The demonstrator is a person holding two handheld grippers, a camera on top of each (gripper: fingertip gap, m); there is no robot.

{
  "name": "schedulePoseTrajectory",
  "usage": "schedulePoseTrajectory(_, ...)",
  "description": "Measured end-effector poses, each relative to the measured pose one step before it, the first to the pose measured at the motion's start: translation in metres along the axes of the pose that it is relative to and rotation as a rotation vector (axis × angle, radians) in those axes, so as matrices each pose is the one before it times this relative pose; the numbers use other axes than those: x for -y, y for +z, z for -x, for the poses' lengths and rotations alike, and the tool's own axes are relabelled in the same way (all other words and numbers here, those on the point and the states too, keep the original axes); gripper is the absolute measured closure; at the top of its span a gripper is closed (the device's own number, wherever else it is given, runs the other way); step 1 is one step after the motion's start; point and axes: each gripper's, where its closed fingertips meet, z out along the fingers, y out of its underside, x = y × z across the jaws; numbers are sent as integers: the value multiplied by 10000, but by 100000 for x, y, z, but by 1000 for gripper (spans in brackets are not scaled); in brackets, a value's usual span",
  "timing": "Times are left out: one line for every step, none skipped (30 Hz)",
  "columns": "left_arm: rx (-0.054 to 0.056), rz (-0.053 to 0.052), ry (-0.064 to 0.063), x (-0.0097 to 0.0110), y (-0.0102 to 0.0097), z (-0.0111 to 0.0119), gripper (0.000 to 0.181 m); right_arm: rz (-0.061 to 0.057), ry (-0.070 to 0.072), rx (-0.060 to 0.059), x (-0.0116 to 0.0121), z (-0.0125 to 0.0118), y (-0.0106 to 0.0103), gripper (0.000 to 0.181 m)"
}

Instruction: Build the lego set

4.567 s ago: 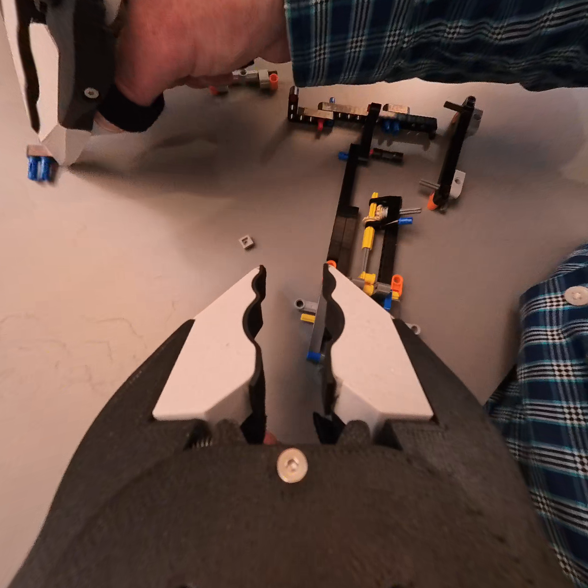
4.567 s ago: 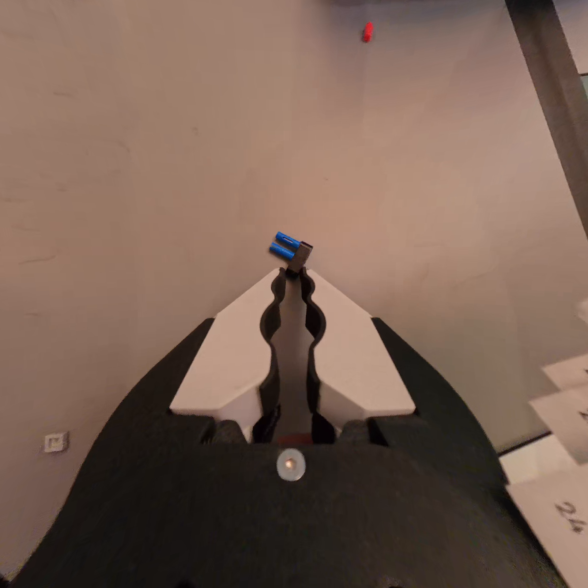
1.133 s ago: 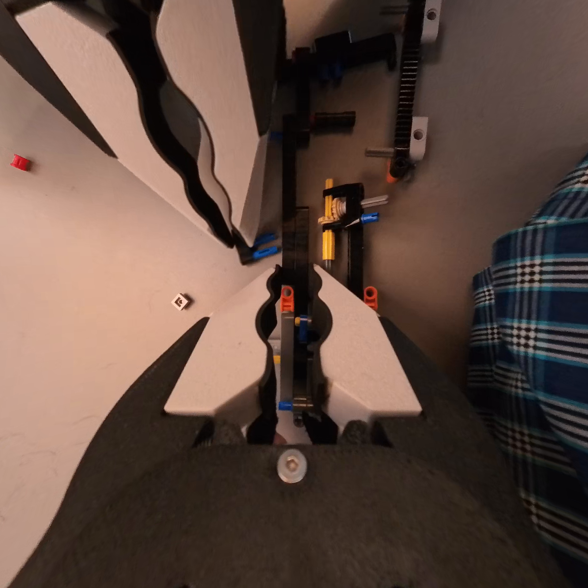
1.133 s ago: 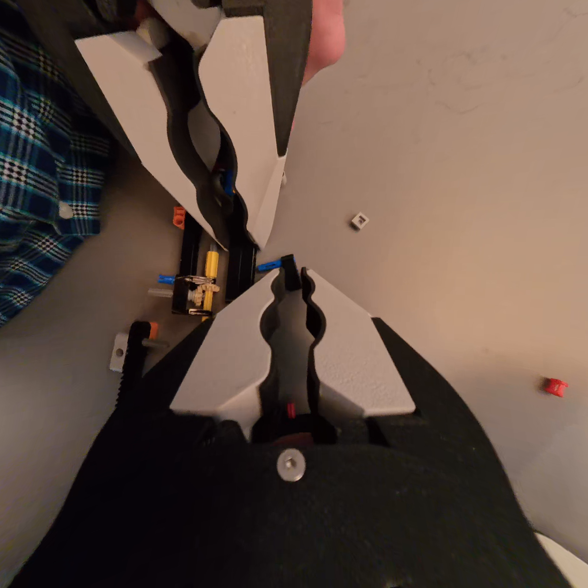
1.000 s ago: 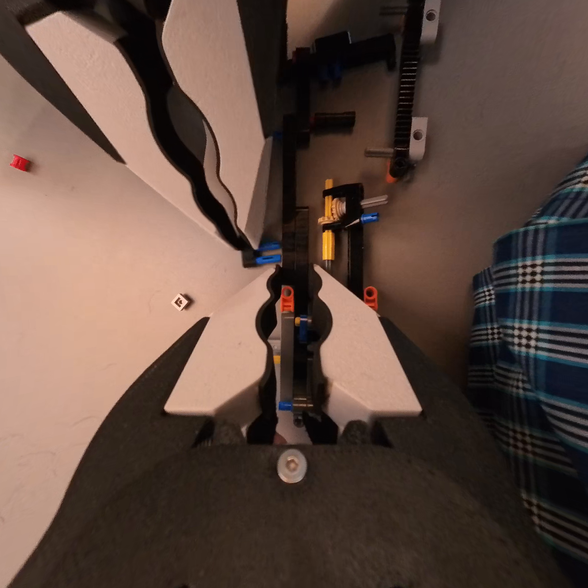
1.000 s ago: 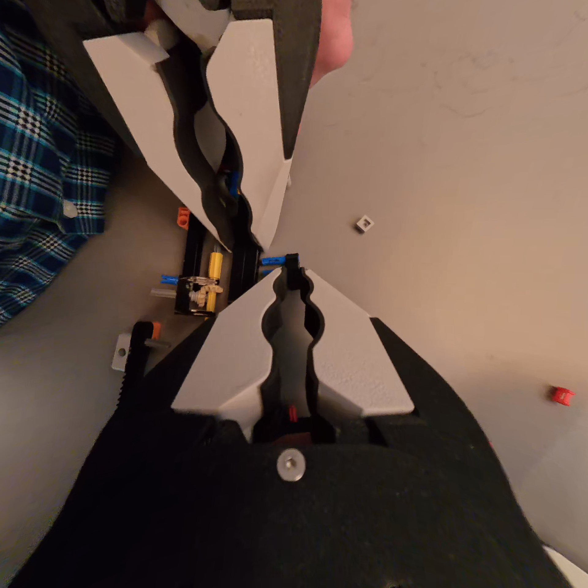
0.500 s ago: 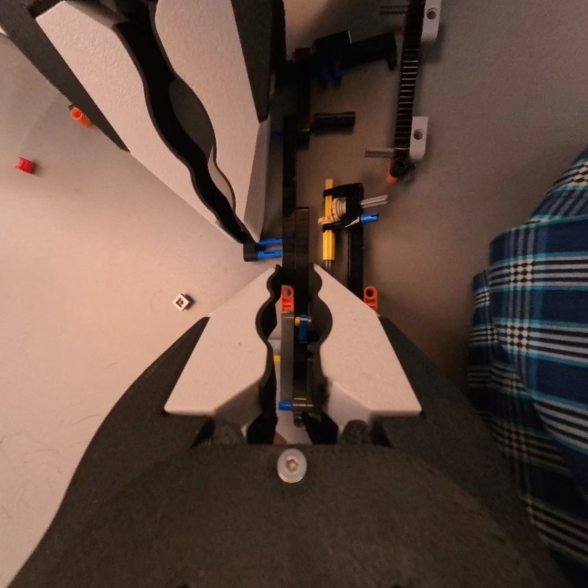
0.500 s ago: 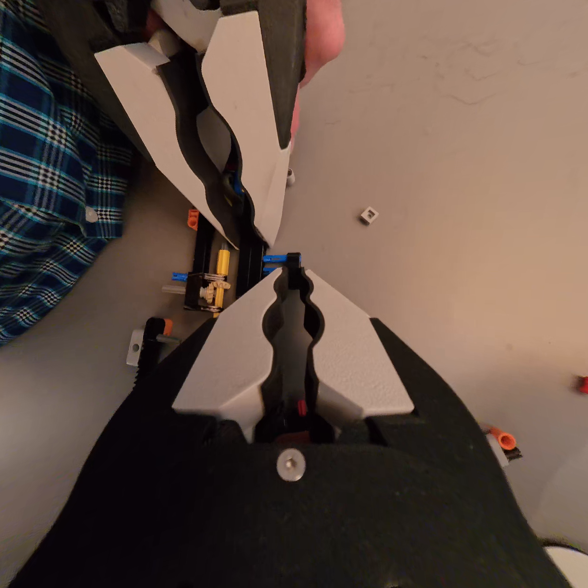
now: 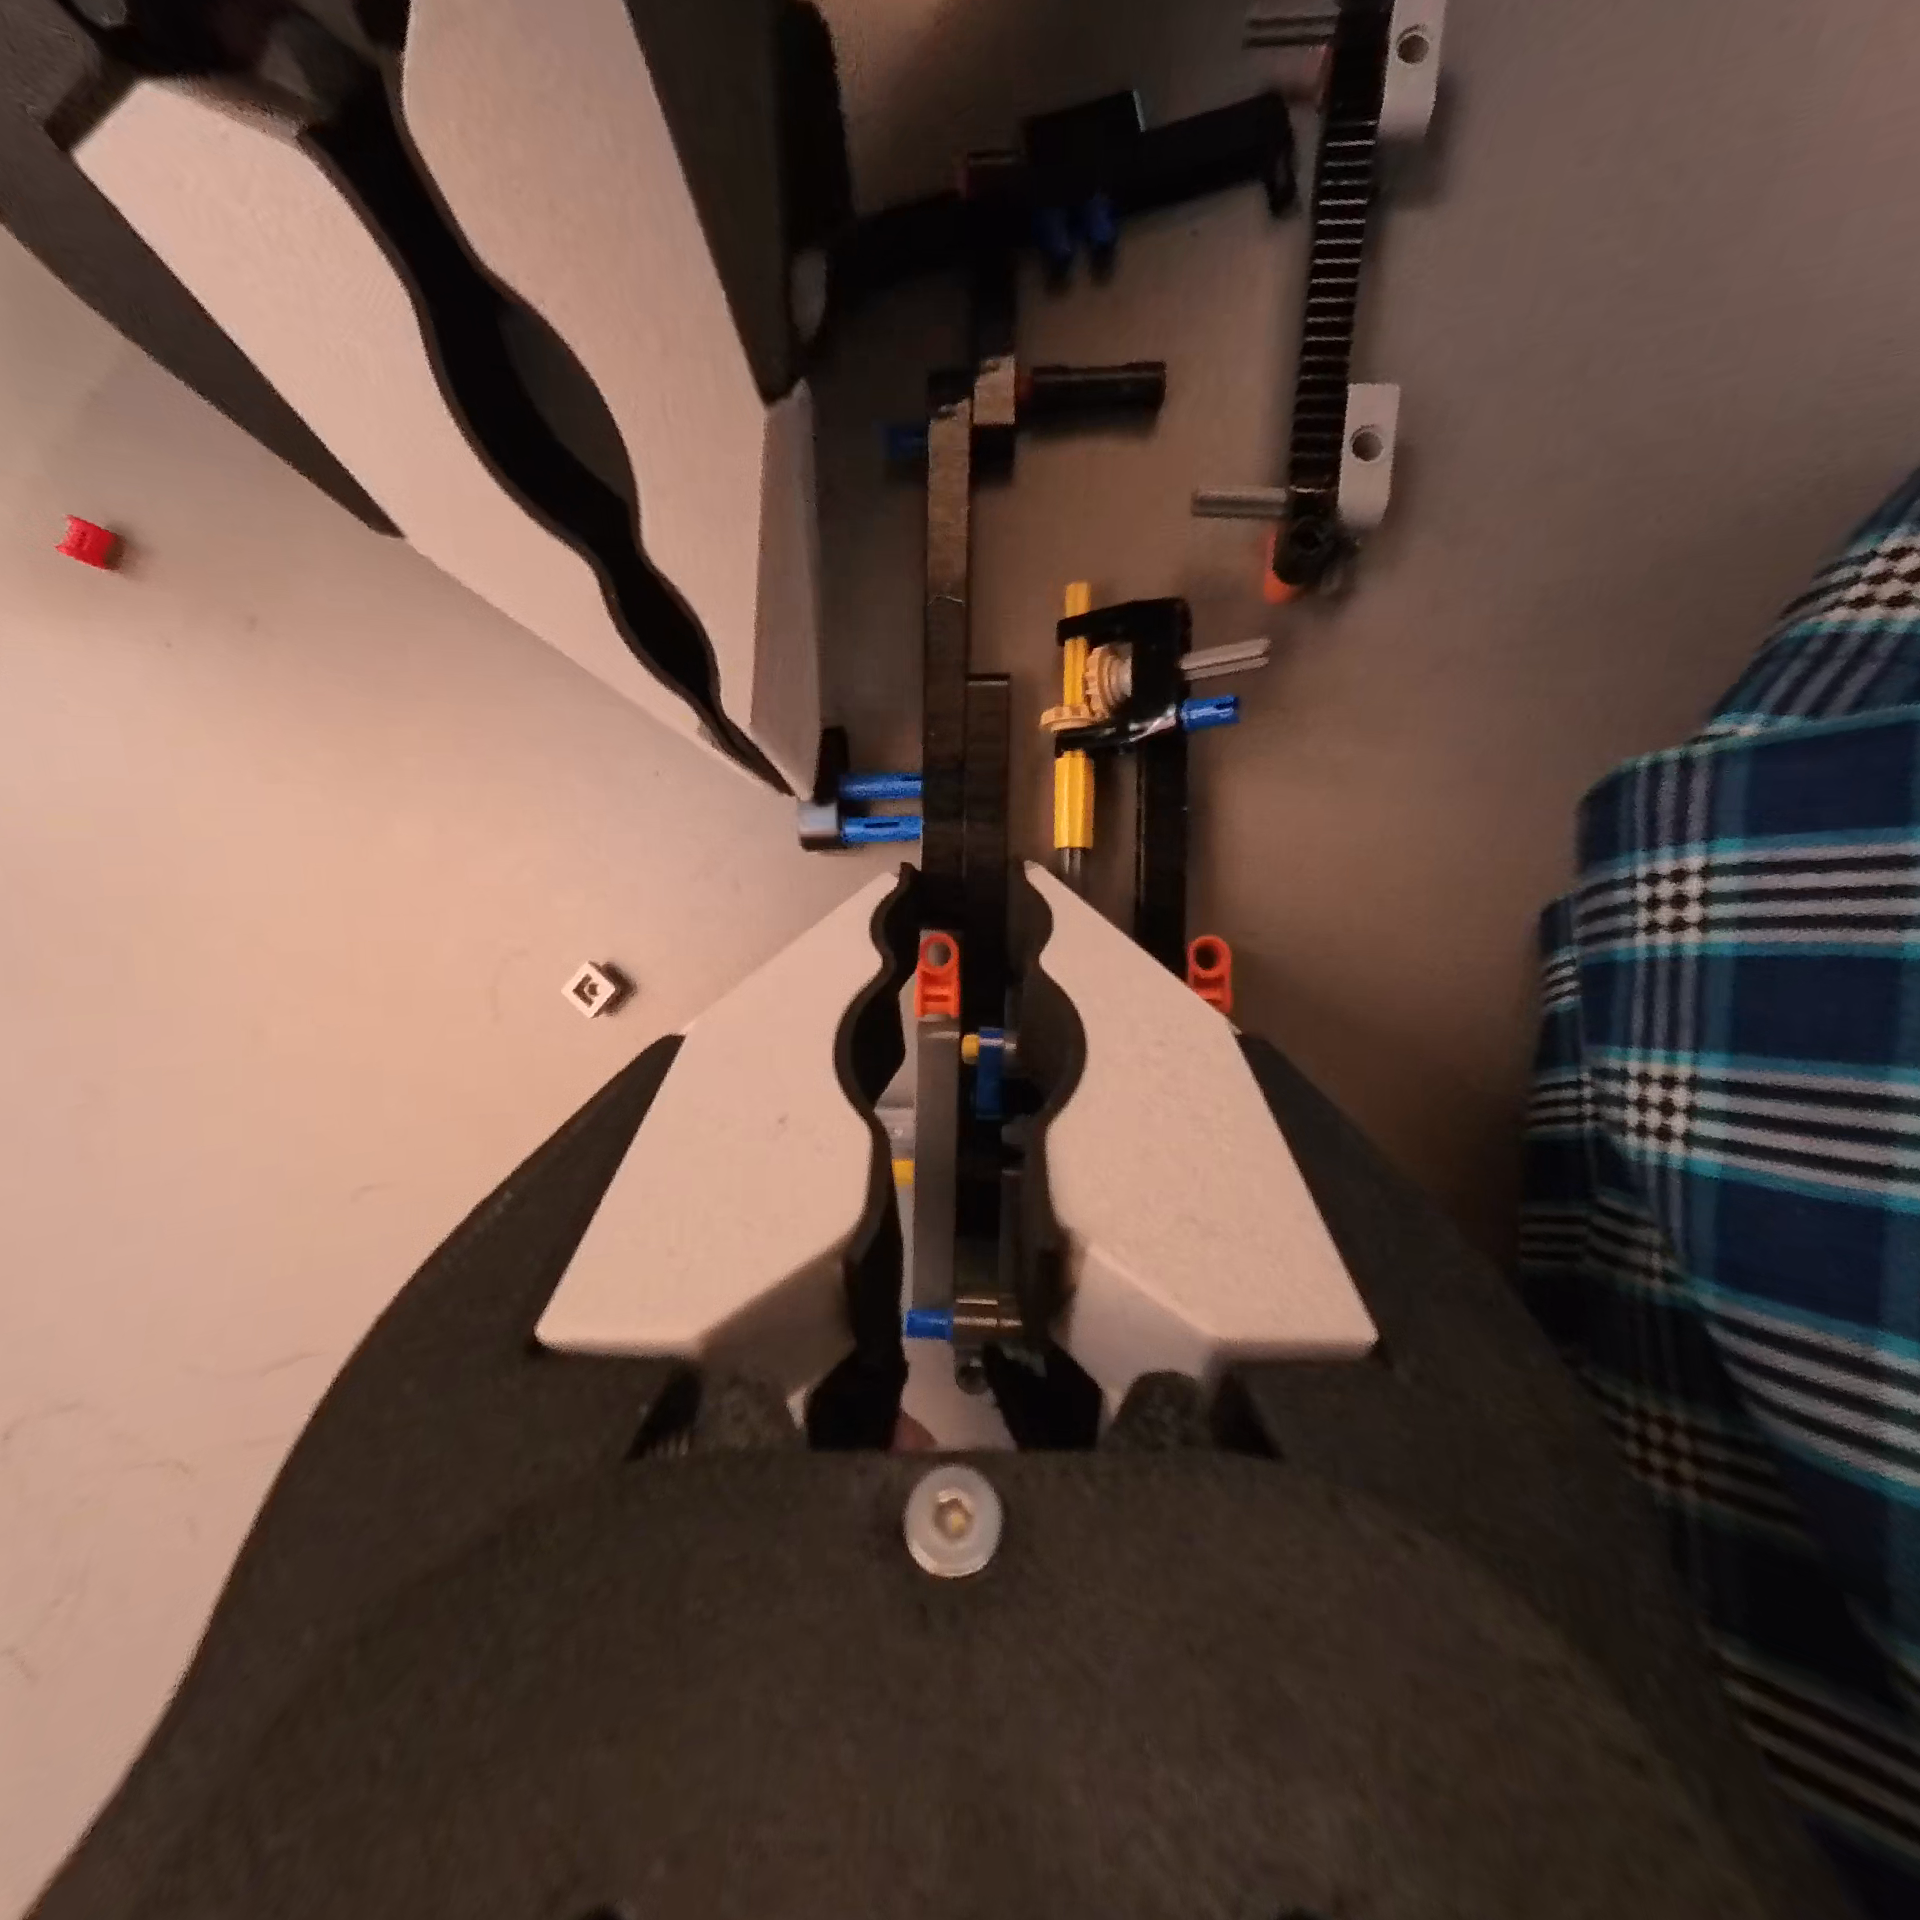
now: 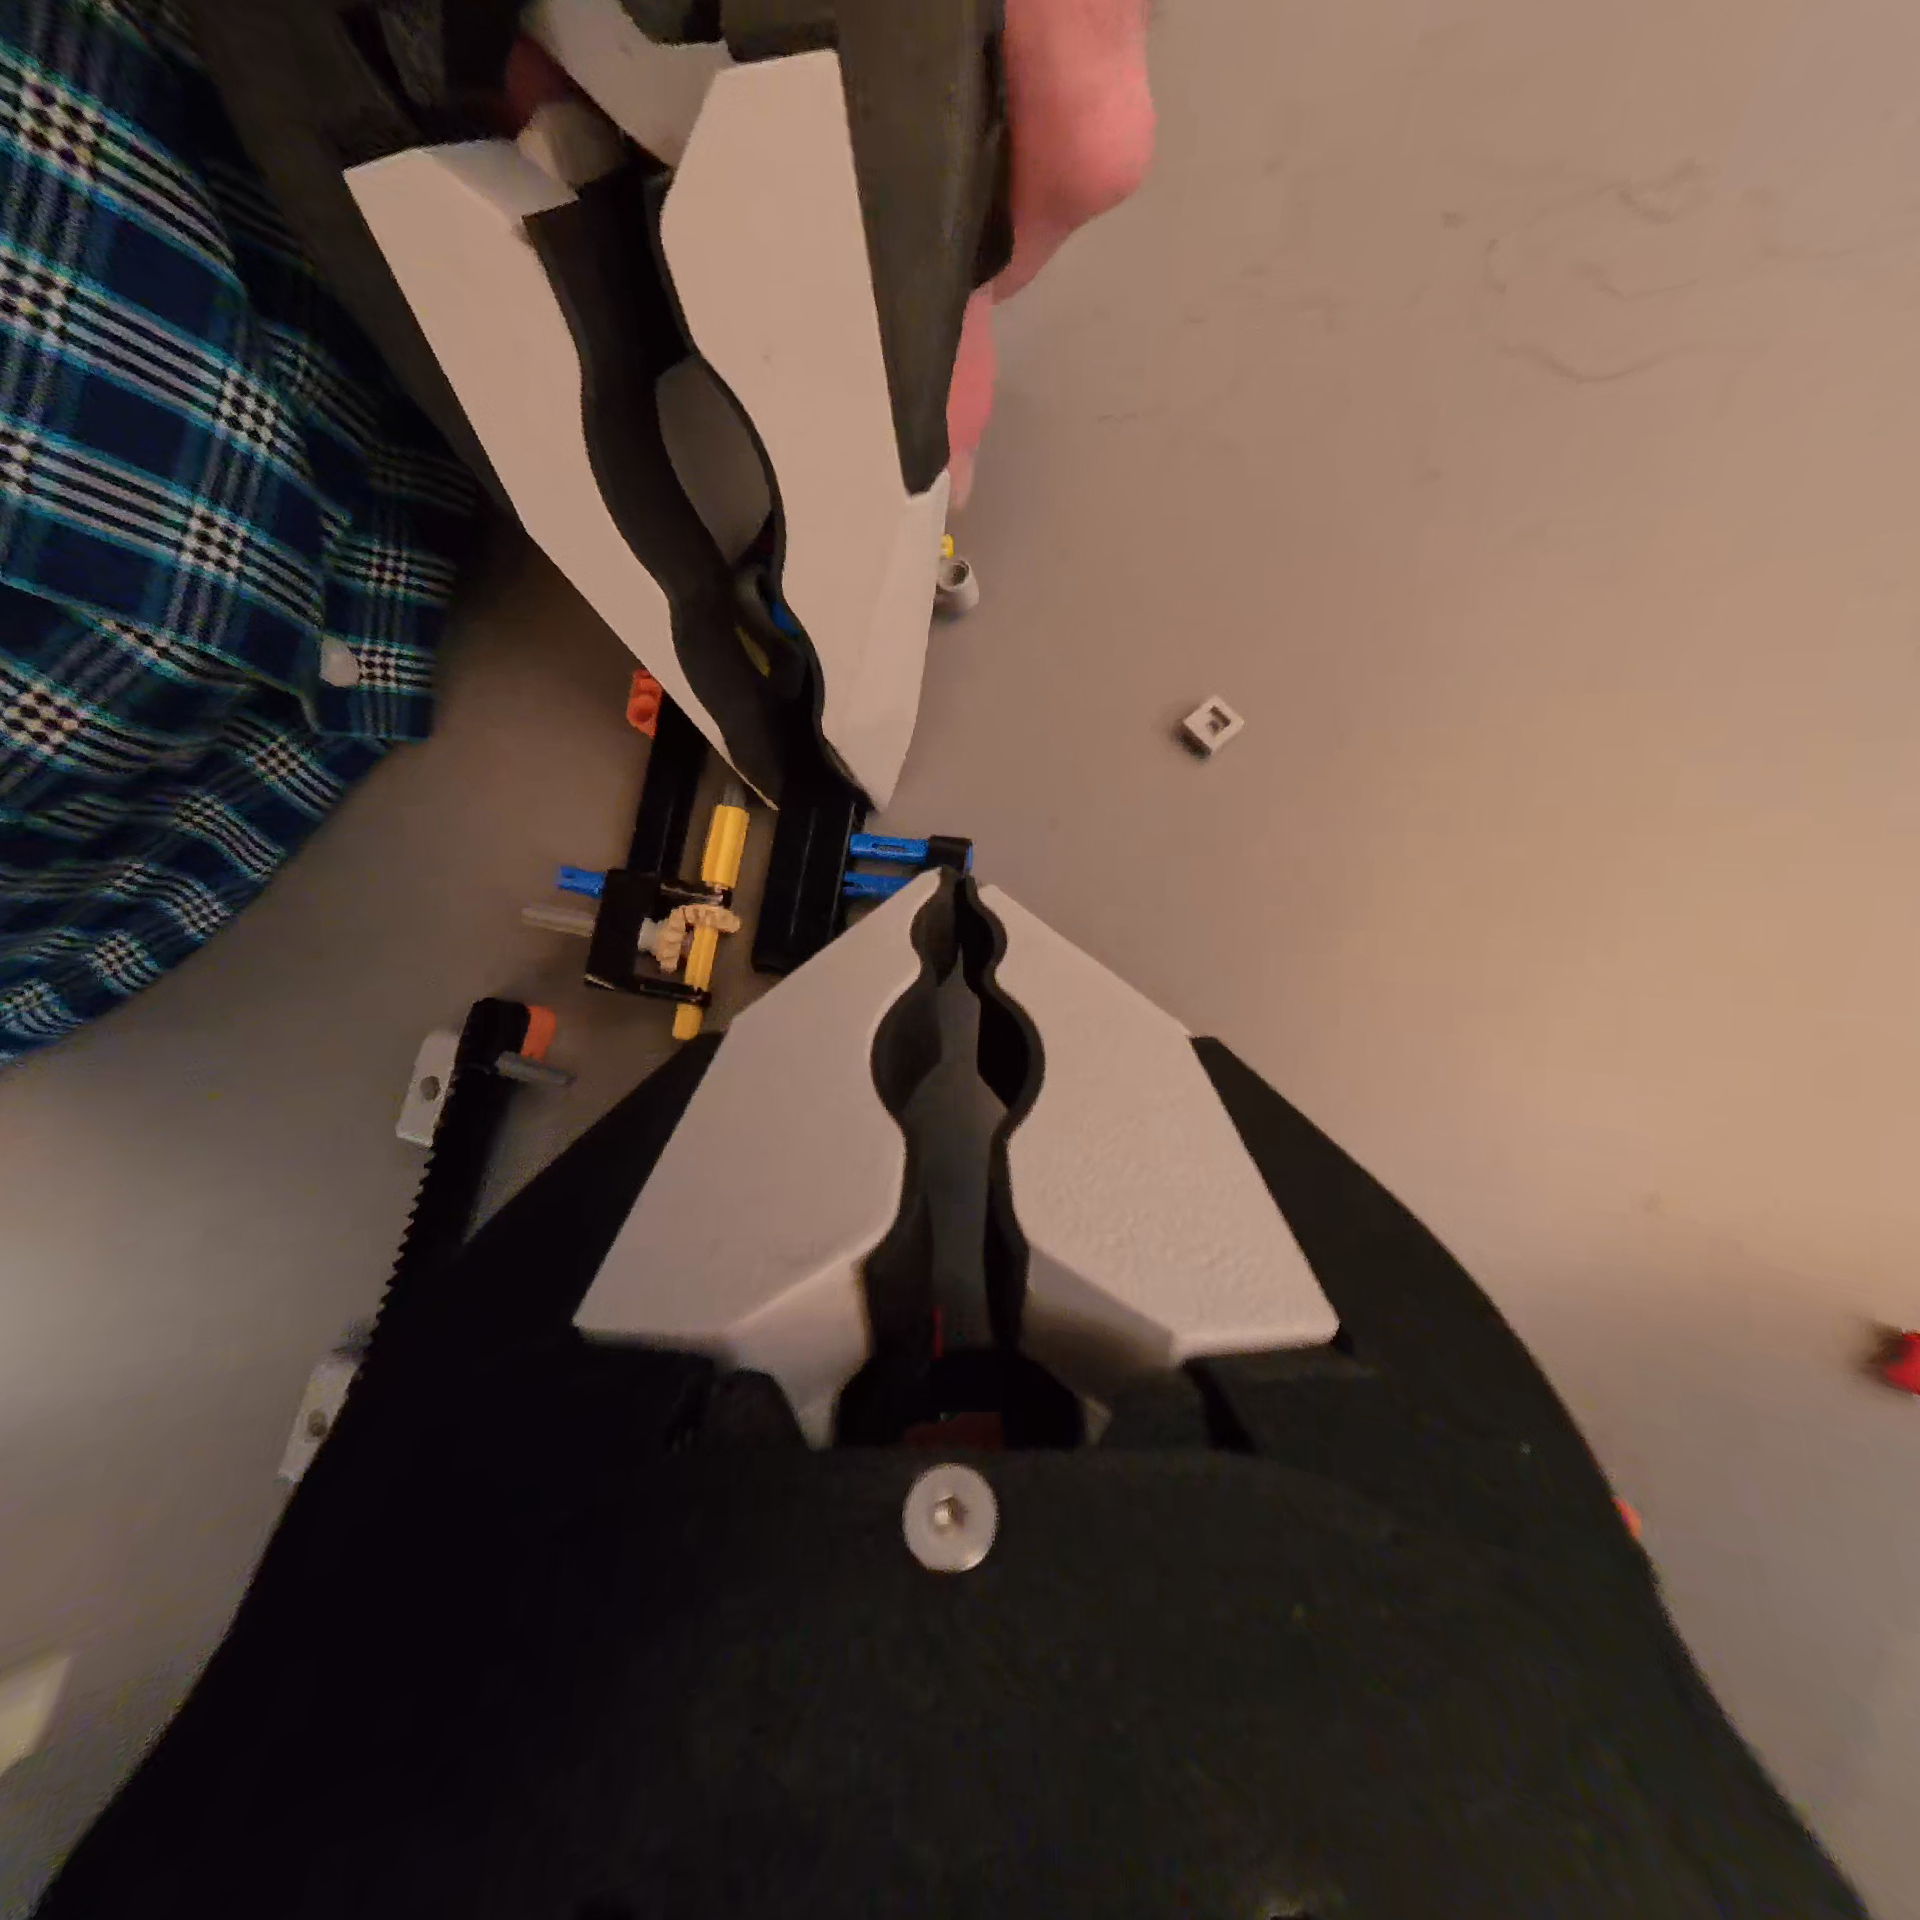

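Observation:
My left gripper (image 9: 966,875) is shut on the long black lego frame (image 9: 948,644), which lies on the table and runs forward between its fingers. My right gripper (image 10: 956,881) is shut on a small dark connector with two blue pins (image 10: 896,862). It holds the pins against the left side of the frame's double black beam (image 10: 805,896). In the left wrist view the right gripper (image 9: 805,784) comes in from the upper left with the connector (image 9: 868,816) at its tips. In the right wrist view the left gripper (image 10: 831,790) comes down from the top.
A yellow axle and gear subassembly (image 9: 1101,727) sits right of the beam. A black gear rack with grey ends (image 9: 1325,312) lies farther right. A small grey square piece (image 9: 594,989) and a red piece (image 9: 81,540) lie loose on the left. A plaid sleeve (image 9: 1714,1143) is at the right.
My right gripper carried the blue-pin connector from the far left to the frame and levelled it against the beam. My left gripper closed on the frame and has stayed put since.

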Motion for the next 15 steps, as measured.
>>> schedulePoseTrajectory(-8,-15,-38,5,4,-1,166,-72,195,143,19,69,-6,181)
schedulePoseTrajectory(-4,3,6,8,-5,6,166,-61,93,107,-7,72,-48,181)
schedulePoseTrajectory(-14,0,1,-5,-1,4,166,-48,66,51,-17,51,1,181)
schedulePoseTrajectory(-3,-11,-46,7,-3,30,166,-29,29,-13,66,-15,-18,181)
schedulePoseTrajectory(-10,1,-16,-4,1,10,166,-37,61,-12,86,-33,39,181)
schedulePoseTrajectory(-2,10,32,9,-5,10,166,-32,62,12,23,-13,18,181)
schedulePoseTrajectory(19,8,26,17,-1,28,166,-19,84,-16,58,-42,1,181)
schedulePoseTrajectory(3,0,5,0,-2,-7,166,-1,38,5,32,65,56,181)
schedulePoseTrajectory(-7,-10,-12,8,-7,-1,166,11,-24,-28,44,64,51,180)
schedulePoseTrajectory(-9,-10,-5,3,-10,9,166,52,-38,-102,70,-9,29,177)
schedulePoseTrajectory(-11,3,-15,-2,2,2,166,57,-43,-136,69,-123,-9,177)
schedulePoseTrajectory(-10,1,-3,5,-7,-1,166,69,-52,-118,24,-124,18,175)
schedulePoseTrajectory(-12,-2,-10,0,3,12,166,47,-22,-46,24,-33,37,175)
schedulePoseTrajectory(1,-1,-3,1,-11,8,166,51,-29,-23,41,28,21,175)
schedulePoseTrajectory(12,8,7,-1,-13,1,166,65,-56,12,2,105,6,175)
